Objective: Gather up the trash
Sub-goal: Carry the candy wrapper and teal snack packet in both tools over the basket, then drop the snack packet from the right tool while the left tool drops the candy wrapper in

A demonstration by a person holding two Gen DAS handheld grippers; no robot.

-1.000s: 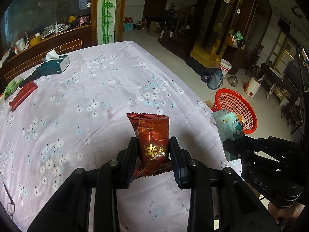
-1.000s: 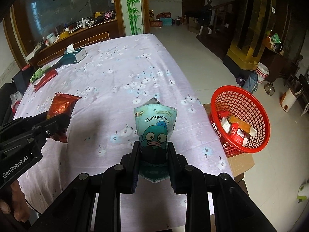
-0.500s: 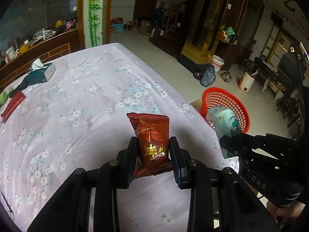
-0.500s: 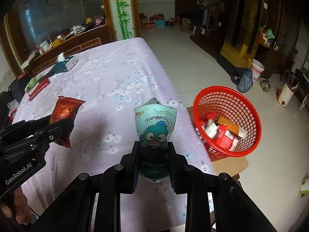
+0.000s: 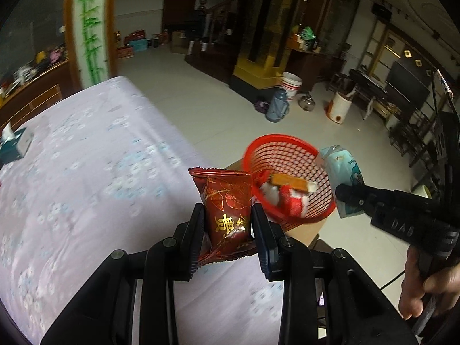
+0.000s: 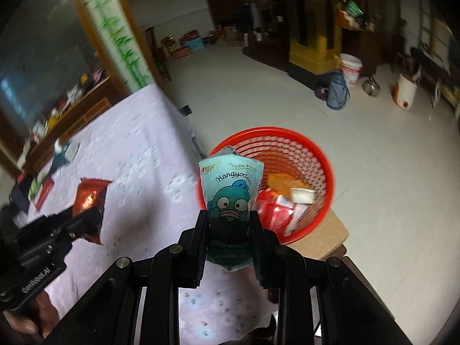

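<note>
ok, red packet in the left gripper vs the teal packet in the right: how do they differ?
The red packet is dark red with gold leaf lines and gold characters; the teal packet is pale teal with a cartoon fish and "Hangyodon". In the right wrist view the teal packet is in front of the red basket, while the red packet is over the tablecloth. Both stand upright, each clamped at its lower part.

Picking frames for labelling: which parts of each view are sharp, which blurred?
Left wrist view: red wrapper and left tool sharp, tablecloth smeared. Right wrist view: teal packet crisp, red basket and room streaked.
</note>
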